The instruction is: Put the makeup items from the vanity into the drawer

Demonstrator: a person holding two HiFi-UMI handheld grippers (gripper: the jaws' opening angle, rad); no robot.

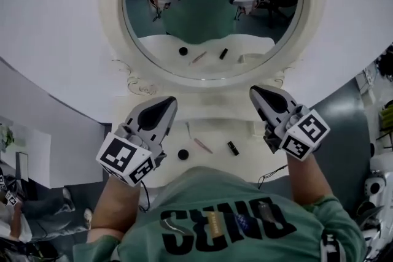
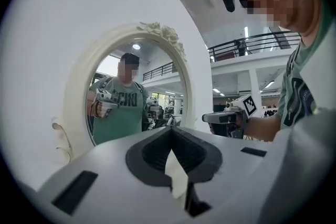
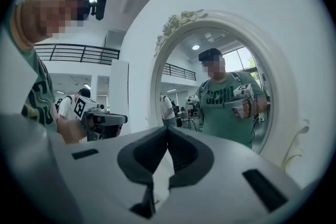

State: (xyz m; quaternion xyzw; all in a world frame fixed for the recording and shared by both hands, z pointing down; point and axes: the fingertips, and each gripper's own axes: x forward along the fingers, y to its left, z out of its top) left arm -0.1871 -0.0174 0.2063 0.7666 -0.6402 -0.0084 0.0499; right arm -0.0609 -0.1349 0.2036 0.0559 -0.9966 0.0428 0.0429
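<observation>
Left gripper [image 1: 169,102]: I see fingers closed, empty.
Right gripper [image 1: 256,93]: fingers closed, empty.
Counter [image 1: 216,126]: compact [image 1: 183,154], pencil [image 1: 202,145], lipstick [image 1: 233,148] lie between my grippers.

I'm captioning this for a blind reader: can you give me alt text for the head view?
The left gripper and right gripper, both shut and empty, are held above a white vanity before a round mirror. On the vanity lie a round black item, a pink stick and a black tube.

White vanity [image 1: 216,124] bears a round black pot [image 1: 183,154], pink pencil [image 1: 202,145], black tube [image 1: 233,148].
</observation>
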